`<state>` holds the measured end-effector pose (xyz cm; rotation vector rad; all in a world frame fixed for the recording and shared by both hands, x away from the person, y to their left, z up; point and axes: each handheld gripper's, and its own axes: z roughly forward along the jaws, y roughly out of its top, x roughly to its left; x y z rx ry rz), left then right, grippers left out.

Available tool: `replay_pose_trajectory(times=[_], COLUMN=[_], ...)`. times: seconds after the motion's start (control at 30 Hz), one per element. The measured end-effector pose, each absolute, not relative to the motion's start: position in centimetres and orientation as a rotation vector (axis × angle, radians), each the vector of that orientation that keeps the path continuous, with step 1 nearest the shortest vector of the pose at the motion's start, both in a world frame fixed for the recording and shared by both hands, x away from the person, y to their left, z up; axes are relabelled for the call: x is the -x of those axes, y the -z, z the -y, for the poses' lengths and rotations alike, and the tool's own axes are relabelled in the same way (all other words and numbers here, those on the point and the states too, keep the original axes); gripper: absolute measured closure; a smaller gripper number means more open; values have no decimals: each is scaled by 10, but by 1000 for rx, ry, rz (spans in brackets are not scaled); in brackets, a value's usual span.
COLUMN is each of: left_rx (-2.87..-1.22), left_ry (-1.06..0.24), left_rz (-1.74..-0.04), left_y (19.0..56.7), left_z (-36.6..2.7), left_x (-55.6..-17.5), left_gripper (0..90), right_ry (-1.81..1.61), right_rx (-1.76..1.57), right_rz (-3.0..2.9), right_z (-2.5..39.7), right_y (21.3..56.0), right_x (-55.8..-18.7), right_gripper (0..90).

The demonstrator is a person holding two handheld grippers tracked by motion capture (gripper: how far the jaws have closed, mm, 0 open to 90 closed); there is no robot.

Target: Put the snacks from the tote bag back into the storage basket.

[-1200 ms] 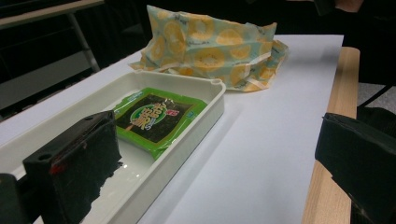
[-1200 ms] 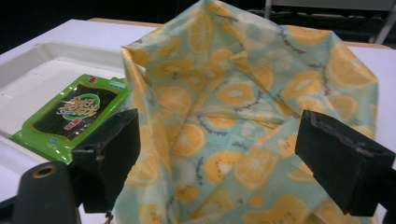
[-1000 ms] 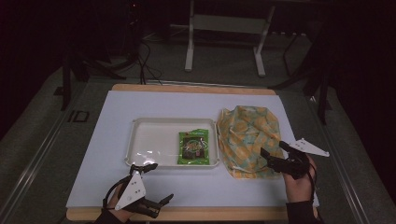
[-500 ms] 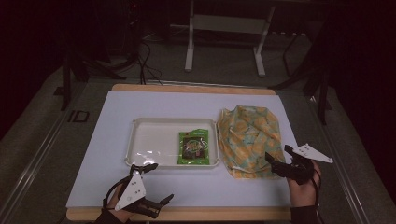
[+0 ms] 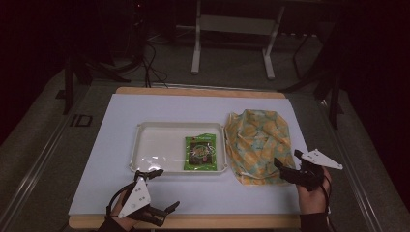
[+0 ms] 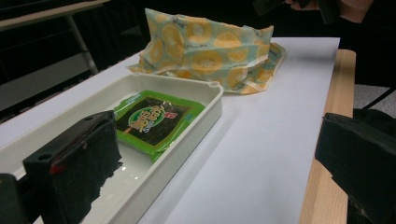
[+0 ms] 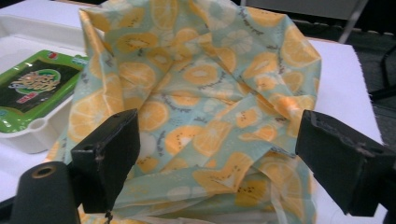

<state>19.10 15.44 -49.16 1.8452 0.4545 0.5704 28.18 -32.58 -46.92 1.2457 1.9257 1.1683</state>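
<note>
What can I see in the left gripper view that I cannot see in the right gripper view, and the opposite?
Left gripper view alone: the wooden table edge and the whole green snack packet lying flat in the white tray, with the left gripper open. Right gripper view alone: the cloth's folds up close between the open right gripper jaws. Both: the orange-print cloth, the tray, the packet and the white table cover.

Wooden table (image 5: pixel 203 92) covered by a white sheet (image 5: pixel 121 145); a white tray (image 5: pixel 159 145) lies at centre, a fruit-print cloth (image 5: pixel 256 145) just beside it toward the right edge.
</note>
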Motion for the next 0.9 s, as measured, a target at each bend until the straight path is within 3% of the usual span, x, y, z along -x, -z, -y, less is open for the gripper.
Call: replay_pose_trajectory(times=[0.9], left_rx=[-1838], left_ry=[-574], left_rz=[-451], left_y=[490], left_z=[-155], left_x=[-191], left_gripper=[4], right_ry=[-1185], right_rx=[-1262], right_rz=[-1925], right_z=[326], right_y=[473], right_x=[-283], right_gripper=[138])
